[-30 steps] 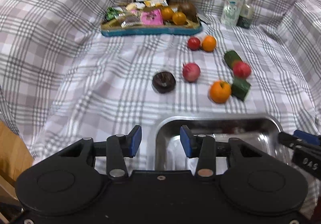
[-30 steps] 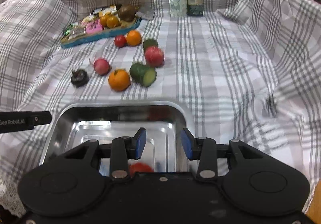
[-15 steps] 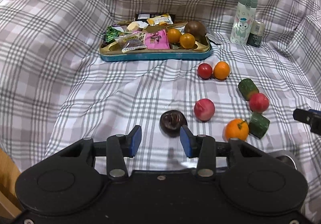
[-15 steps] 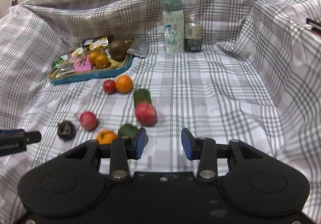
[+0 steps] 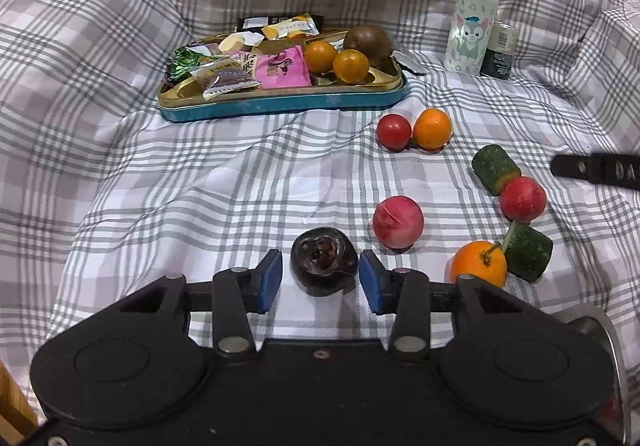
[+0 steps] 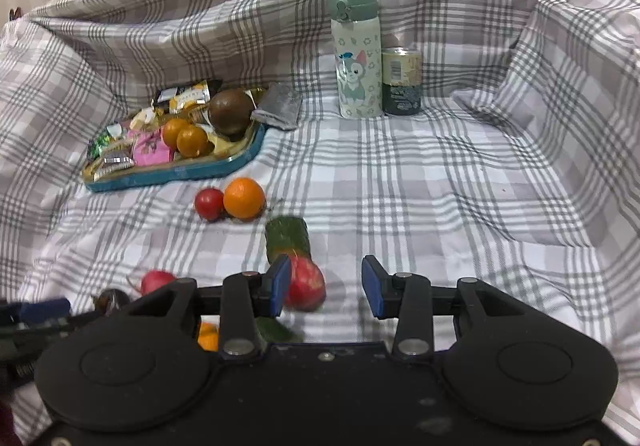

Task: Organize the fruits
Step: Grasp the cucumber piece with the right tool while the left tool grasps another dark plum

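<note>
Your left gripper (image 5: 320, 280) stands open with the dark fruit (image 5: 323, 261) between its pads, not touching either one. Your right gripper (image 6: 325, 286) is open too, empty, its left pad just in front of a red fruit (image 6: 306, 283) lying near a cucumber piece (image 6: 288, 238). Farther off lie a tomato (image 5: 394, 131) and an orange (image 5: 432, 128) touching each other, with the snack tray (image 5: 280, 104) beyond them at the far left. A bottle (image 6: 357, 54) stands far right.
</note>
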{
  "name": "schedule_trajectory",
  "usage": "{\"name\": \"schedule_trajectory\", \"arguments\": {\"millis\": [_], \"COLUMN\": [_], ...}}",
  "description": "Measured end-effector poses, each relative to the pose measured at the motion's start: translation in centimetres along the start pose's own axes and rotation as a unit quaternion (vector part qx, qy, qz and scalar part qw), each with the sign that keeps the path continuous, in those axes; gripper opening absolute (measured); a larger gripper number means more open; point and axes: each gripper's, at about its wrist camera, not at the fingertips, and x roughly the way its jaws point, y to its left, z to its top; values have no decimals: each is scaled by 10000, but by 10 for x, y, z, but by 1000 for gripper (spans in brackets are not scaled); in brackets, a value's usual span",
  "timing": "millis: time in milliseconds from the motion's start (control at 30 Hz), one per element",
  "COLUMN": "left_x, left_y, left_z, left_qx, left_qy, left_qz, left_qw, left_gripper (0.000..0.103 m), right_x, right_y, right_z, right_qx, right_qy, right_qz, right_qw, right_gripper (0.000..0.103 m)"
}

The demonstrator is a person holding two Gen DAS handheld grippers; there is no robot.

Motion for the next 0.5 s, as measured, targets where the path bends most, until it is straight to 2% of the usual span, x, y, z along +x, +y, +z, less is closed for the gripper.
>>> {"name": "schedule_trajectory", "arguments": {"millis": [100, 333, 500], "left_x": [3, 10, 18], "left_y": [1, 2, 3], "left_z": [-2, -6, -9], "left_qx": [-23, 10, -70], "left_qy": [-67, -227, -235], "left_qz": [-104, -80, -119], "left_qw": [9999, 9997, 9996], "left_gripper": [51, 51, 51], "right_x": [8, 28, 40], "right_y": [1, 2, 0], "right_z": [8, 24, 24], "right_qx": [43, 113, 249], "right_qy": [-131, -307, -386], "right_qz": [68, 190, 255], "right_qw": [9999, 9993, 9986], "right_gripper": [42, 44, 45]}}
